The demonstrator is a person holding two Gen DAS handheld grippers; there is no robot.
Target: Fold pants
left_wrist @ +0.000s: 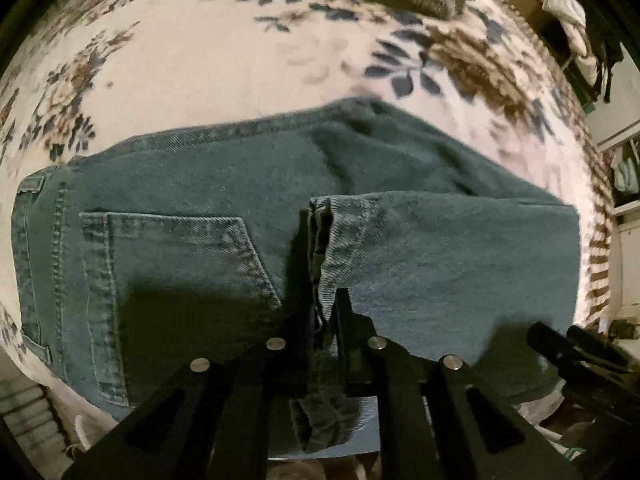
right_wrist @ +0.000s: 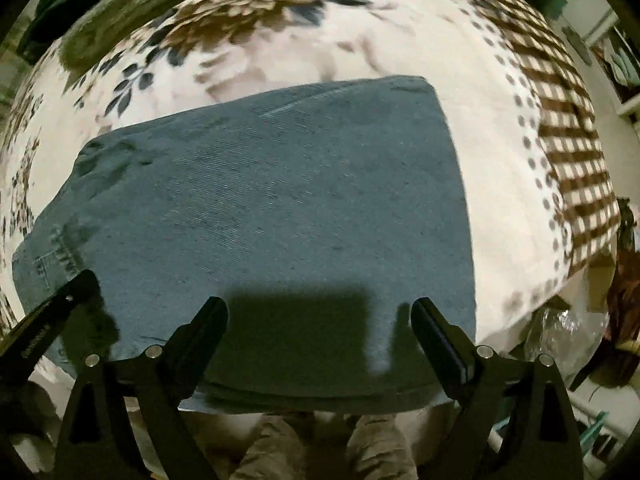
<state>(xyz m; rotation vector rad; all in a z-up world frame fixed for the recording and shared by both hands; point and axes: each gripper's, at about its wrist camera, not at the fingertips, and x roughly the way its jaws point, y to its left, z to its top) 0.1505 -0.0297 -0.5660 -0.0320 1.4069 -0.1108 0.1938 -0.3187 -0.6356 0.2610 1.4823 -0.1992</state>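
- Denim pants (left_wrist: 224, 184) lie folded on the flowered bedspread (left_wrist: 224, 60), long axis running side to side beneath both claws.
- Left gripper (left_wrist: 322, 280) is clenched on the leg hem (left_wrist: 324, 232) – the nearer hand for the fold.
- Right gripper (right_wrist: 320, 316) hangs released over the near edge, jaws wide, pinching nothing.
- Near edge is cut off; the layers underneath are hidden.

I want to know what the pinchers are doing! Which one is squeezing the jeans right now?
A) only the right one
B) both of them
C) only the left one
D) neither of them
C: the left gripper is shut on the hem edge of the jeans, while the right gripper stands wide open above the denim with nothing pinched between its fingers.
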